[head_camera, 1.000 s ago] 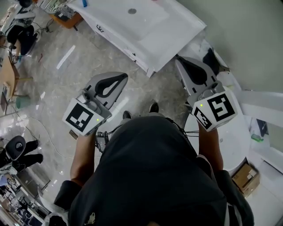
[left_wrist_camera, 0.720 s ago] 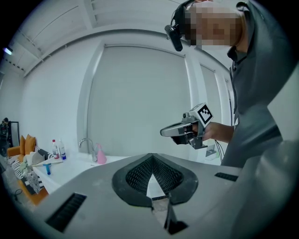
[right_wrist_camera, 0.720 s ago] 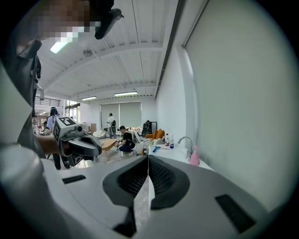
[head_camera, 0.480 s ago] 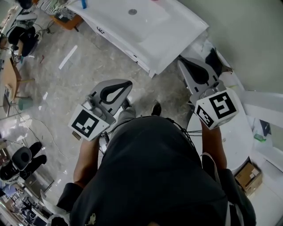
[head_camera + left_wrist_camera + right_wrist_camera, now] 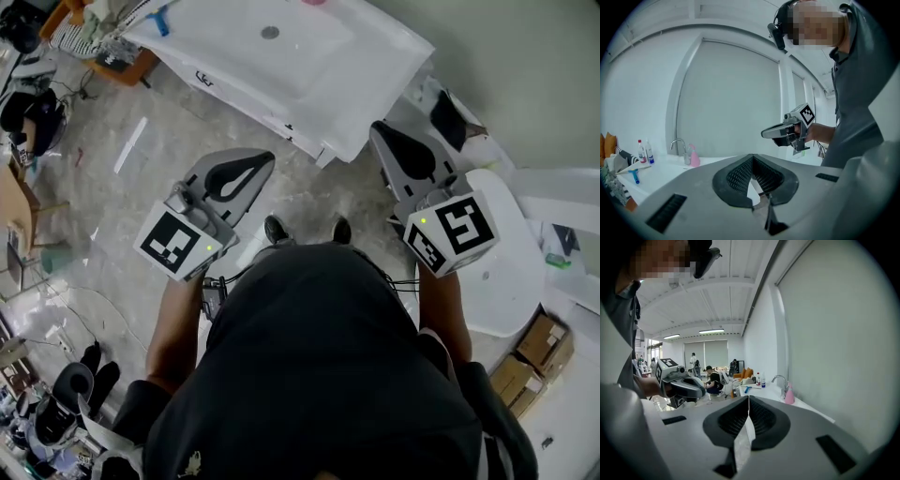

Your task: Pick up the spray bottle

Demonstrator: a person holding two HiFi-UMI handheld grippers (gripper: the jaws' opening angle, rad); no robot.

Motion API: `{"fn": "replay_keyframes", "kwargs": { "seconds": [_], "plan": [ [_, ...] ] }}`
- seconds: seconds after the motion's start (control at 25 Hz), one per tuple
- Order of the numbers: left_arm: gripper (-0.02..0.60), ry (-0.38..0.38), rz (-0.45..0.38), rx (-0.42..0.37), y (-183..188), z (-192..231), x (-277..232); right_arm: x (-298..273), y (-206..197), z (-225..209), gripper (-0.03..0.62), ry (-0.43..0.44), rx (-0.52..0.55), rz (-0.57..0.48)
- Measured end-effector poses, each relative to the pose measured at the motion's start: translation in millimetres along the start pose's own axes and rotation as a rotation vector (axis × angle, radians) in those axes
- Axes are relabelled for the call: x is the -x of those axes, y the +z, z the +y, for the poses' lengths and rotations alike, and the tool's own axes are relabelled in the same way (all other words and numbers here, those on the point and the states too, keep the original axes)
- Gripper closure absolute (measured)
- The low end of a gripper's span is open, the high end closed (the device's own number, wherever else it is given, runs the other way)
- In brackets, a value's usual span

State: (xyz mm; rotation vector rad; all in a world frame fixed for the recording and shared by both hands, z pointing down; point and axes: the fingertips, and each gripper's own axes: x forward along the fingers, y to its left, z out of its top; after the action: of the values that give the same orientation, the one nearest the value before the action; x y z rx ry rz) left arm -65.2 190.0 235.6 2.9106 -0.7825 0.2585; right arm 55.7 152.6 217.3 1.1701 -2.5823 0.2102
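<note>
The spray bottle (image 5: 694, 157) is pink and stands upright beside the tap (image 5: 678, 144) on the white sink counter (image 5: 309, 75), far ahead of both grippers. The right gripper view has the spray bottle (image 5: 789, 394) right of centre by the tap (image 5: 778, 379). In the head view only a pink sliver of the bottle (image 5: 314, 2) peeks in at the top edge. My left gripper (image 5: 265, 159) hangs over the floor short of the counter, jaws together and empty. My right gripper (image 5: 378, 129) is near the counter's right corner, also shut and empty.
Two small bottles (image 5: 645, 152) and a blue brush (image 5: 633, 174) lie at the counter's far left end. A round white table (image 5: 506, 272) and cardboard boxes (image 5: 539, 342) stand to my right. People (image 5: 712, 378) and desks fill the room behind. Cables trail over the marble floor (image 5: 141, 159).
The person has taken a step, and both shoes now show side by side. Both grippers have shifted slightly along the counter's front. Their jaws look the same throughout.
</note>
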Motion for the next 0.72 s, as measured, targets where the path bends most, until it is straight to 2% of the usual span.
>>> {"fn": "replay_keyframes", "kwargs": {
  "seconds": [0.16, 0.36, 0.48, 0.64, 0.72],
  "plan": [
    [0.578, -0.04, 0.01, -0.003, -2.0, 6.6, 2.9, -5.7, 0.3, -4.0, 0.585, -0.051, -0.023, 0.011],
    [0.578, -0.048, -0.009, -0.022, -2.1, 23.1, 13.4, -13.4, 4.2, -2.1, 0.585, -0.078, -0.012, 0.021],
    [0.578, -0.05, -0.032, -0.038, -3.3, 30.3, 22.0, -19.0, 12.6, 5.6, 0.585, -0.081, 0.007, 0.014],
    [0.578, -0.045, -0.047, -0.004, -5.4, 34.3, 30.9, -24.9, 22.7, 15.8, 0.585, -0.081, 0.038, 0.017],
    [0.578, -0.04, -0.04, -0.013, -9.9, 37.4, 31.4, -25.7, 24.4, 16.1, 0.585, -0.078, 0.048, 0.018]
  ]
}}
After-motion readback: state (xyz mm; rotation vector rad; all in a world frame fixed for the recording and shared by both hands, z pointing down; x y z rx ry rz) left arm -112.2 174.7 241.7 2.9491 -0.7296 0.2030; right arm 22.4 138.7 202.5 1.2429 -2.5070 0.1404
